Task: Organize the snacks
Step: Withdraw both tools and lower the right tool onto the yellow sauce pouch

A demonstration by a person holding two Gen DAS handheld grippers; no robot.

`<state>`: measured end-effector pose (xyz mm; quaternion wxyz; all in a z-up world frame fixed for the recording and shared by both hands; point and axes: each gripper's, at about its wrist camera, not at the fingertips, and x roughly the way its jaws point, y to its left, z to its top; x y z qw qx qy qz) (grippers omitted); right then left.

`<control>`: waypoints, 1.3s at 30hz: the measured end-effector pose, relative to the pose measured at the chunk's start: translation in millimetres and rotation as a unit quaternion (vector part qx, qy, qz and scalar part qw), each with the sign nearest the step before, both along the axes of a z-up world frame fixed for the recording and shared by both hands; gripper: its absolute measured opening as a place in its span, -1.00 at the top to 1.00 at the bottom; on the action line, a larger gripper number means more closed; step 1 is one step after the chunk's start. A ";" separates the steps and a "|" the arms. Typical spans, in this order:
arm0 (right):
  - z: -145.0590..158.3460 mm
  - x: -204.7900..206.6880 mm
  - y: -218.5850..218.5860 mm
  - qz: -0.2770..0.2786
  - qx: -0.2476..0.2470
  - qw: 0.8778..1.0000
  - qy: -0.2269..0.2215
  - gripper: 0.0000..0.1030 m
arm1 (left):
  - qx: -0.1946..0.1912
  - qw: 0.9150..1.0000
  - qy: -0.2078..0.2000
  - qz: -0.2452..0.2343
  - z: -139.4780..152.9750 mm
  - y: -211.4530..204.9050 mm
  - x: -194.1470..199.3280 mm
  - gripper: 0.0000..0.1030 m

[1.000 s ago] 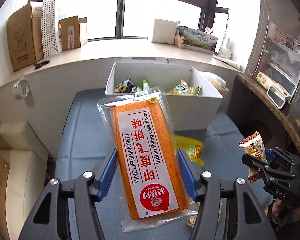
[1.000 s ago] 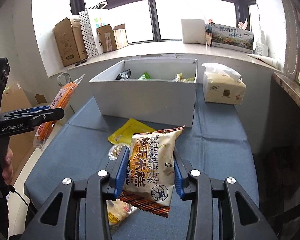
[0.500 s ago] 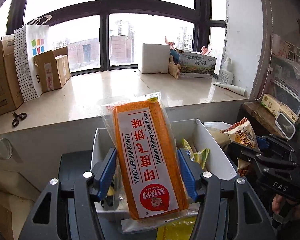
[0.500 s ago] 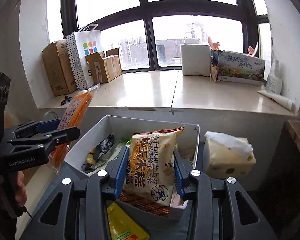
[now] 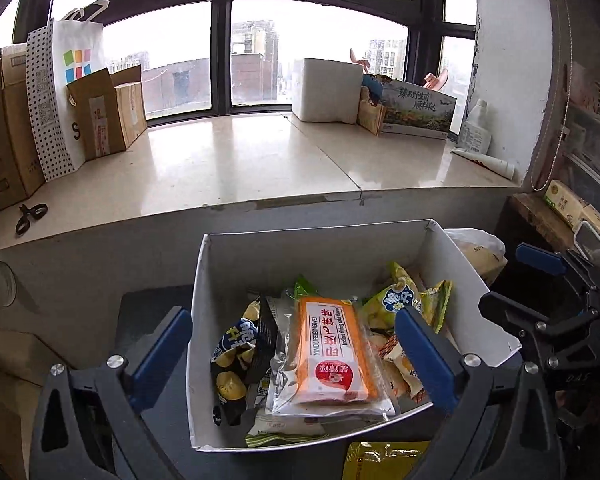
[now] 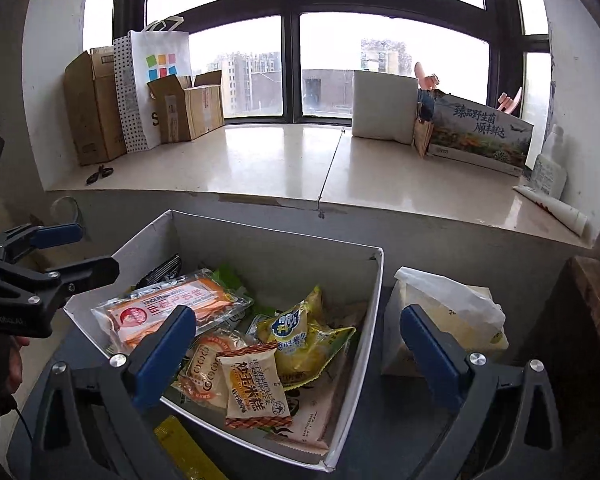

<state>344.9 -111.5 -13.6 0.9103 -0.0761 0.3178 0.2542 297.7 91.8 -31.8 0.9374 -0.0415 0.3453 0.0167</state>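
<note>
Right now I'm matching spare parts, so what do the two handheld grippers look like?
Both are matte black plastic frames with silver screw heads and blue pads lining the jaws. The left gripper carries white "GenRobot.AI" lettering on its side, seen from the right wrist view, with a thin black cable hanging below it. The right gripper shows faint "DAS" lettering.

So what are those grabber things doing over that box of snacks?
A person holds a grabber in each hand and is sorting snacks into the white box. The left gripper and the right gripper have just been opening, and nothing is between their fingers. The orange cake packet and the rice cake bag lie in the box on the other snacks.
</note>
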 end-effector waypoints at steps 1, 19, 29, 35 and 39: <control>0.4 -1.6 -0.2 0.001 0.001 1.000 -0.001 -1.00 | 0.000 1.000 0.002 0.002 -0.6 0.8 -0.9 -1.00; -2.3 -155.0 -27.9 0.089 0.015 0.996 -0.004 -1.00 | -0.013 0.999 -0.051 -0.011 24.7 -30.0 -161.0 -1.00; -83.0 -195.8 -32.9 0.087 0.020 0.992 0.089 -1.00 | -0.045 0.999 -0.029 -0.006 -13.3 -39.2 -240.7 -1.00; -94.5 -168.6 6.5 0.128 -0.030 0.987 0.088 -1.00 | -0.053 0.998 -0.019 -0.001 -21.7 -37.5 -254.6 -1.00; -102.2 -139.1 43.5 0.158 -0.090 0.979 0.093 -1.00 | -0.062 0.998 -0.018 0.006 -24.3 -32.0 -257.7 -1.00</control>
